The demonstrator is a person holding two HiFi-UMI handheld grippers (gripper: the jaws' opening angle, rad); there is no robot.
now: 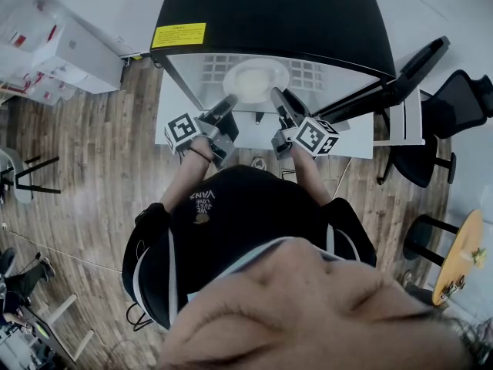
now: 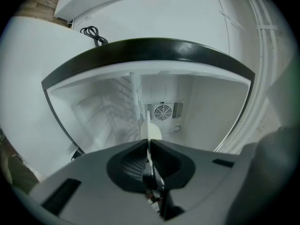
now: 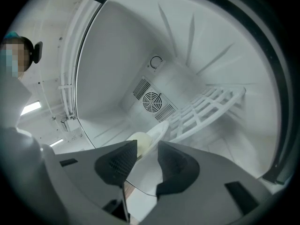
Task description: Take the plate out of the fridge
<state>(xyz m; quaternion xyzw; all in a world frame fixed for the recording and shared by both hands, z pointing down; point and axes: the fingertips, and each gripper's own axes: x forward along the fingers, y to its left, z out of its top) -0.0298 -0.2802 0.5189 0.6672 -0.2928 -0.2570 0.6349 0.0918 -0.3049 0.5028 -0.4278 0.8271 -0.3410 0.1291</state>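
Note:
The fridge is black outside, white inside, and stands open. A white plate sits at its opening above a white wire shelf. My left gripper reaches the plate's left rim, and the left gripper view shows its jaws shut on the thin edge of the plate. My right gripper is at the plate's right rim. There the plate lies slanted between the jaws of the right gripper, with a gap still showing beside it.
The fridge's black door hangs open to the right. The fridge stands on a white table. Black chairs and a round wooden table are at the right. A fan vent sits on the fridge's back wall.

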